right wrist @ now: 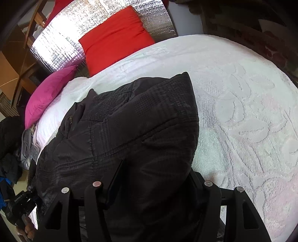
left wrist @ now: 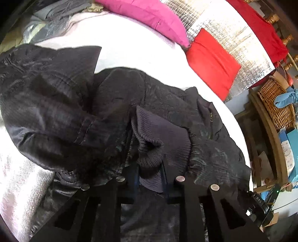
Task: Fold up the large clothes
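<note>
Reading "DAS" on black device (left wrist: 259,200), dark jacket (left wrist: 167,104)

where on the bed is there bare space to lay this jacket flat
The white bedspread lies bare to the right of the black jacket, up to the red pillow. It is crowded on the other side, by the pink pillow and grey clothes.
</note>
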Motion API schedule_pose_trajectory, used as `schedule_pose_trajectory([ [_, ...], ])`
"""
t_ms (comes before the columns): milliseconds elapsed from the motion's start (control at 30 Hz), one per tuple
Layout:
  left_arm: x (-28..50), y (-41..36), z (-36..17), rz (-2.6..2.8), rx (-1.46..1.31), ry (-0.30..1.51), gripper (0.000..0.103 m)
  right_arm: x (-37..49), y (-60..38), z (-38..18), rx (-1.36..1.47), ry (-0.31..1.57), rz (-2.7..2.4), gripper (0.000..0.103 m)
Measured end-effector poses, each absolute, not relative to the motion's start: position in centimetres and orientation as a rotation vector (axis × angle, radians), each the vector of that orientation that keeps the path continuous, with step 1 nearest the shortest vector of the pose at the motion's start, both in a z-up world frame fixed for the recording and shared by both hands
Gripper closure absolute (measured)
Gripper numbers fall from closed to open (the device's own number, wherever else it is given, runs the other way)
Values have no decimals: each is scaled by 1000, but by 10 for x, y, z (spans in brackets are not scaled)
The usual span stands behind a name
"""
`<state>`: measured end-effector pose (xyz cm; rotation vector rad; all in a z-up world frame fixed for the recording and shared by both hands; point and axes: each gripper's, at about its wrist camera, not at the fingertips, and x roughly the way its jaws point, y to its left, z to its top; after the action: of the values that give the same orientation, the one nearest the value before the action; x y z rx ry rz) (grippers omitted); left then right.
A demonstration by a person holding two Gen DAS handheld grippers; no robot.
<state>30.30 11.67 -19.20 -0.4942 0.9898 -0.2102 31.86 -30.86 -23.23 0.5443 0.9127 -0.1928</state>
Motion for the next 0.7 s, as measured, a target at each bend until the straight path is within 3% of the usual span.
schedule_pose_trajectory([
  [100,291,115,-162,-206,-434,888,84,316,-308,-225,553,890,-200,54],
  [233,282,118,-137,-147,-318,799,84,314,-298,-215,548,868,-165,55],
  [367,303,121,-182,-55,-252,1016,83,320,-286,-223,476,917,-189,55],
  [433,305,121,-191,-67,-252,1061,82,322,-283,-222,446,923,-195,49],
  [533,299,128,-173,-112,-264,1031,68,321,-282,-214,434,937,-211,47],
  [600,286,144,-154,-171,-315,979,48,314,-285,-196,395,912,-263,46],
  [700,268,169,-135,-201,-337,916,39,293,-284,-158,360,744,-323,30],
])
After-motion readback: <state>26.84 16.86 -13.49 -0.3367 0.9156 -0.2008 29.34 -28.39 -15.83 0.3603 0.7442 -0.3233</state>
